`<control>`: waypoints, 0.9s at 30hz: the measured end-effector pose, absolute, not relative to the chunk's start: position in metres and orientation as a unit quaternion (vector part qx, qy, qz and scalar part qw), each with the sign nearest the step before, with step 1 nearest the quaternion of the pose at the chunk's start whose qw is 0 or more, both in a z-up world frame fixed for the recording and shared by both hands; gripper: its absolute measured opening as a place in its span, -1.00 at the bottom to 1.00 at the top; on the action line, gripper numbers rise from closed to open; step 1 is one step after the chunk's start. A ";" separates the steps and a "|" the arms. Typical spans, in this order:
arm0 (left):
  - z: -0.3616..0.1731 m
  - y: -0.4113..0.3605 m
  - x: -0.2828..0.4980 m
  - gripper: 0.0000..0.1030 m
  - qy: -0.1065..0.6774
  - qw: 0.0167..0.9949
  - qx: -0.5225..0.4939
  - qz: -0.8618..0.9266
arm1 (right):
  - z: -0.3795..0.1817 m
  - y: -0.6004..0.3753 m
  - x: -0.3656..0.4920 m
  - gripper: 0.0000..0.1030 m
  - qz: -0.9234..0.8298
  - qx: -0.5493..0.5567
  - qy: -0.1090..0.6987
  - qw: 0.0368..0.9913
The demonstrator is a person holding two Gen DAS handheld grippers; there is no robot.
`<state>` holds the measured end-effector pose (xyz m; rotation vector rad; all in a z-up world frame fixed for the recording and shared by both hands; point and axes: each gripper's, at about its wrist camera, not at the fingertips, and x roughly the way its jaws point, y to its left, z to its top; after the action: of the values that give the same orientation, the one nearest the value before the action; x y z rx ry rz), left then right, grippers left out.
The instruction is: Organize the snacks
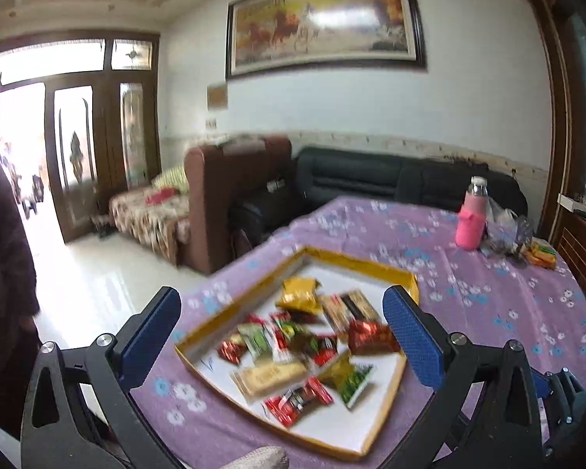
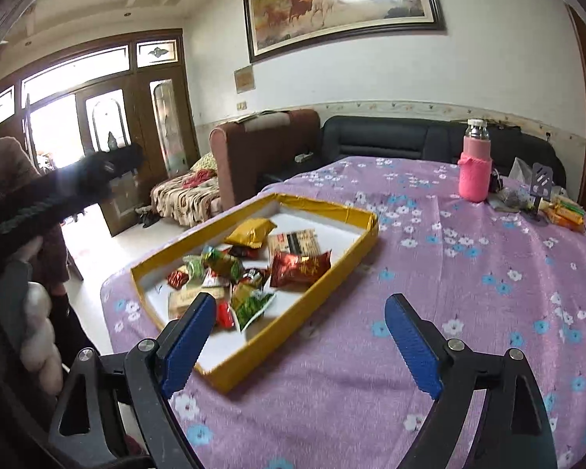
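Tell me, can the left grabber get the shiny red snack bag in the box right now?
Probably yes. The left gripper hangs open right over the yellow tray, and the red snack packet lies on top near its right finger, uncovered. Other packets crowd its left side, though.

Snack packets point(image 2: 250, 269) lie in a tray point(image 2: 371, 226) on the table point(image 2: 449, 312); a bottle point(image 2: 474, 172) stands behind, to the right.
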<state>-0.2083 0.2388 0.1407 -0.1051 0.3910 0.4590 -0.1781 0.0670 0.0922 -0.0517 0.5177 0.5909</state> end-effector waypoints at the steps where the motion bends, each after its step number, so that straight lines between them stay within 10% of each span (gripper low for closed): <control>1: 0.137 0.240 -0.203 1.00 0.210 0.949 -0.056 0.230 | 0.091 0.067 -0.179 0.73 0.288 -0.031 0.254 0.923; 27: 0.094 0.248 -0.180 1.00 0.299 0.926 -0.079 0.218 | 0.065 0.087 -0.167 0.73 0.297 -0.063 0.309 0.901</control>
<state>-0.1800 0.2476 0.0941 -0.1620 0.6136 0.4464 -0.1674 0.0874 0.0646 -0.1294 0.6399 0.6149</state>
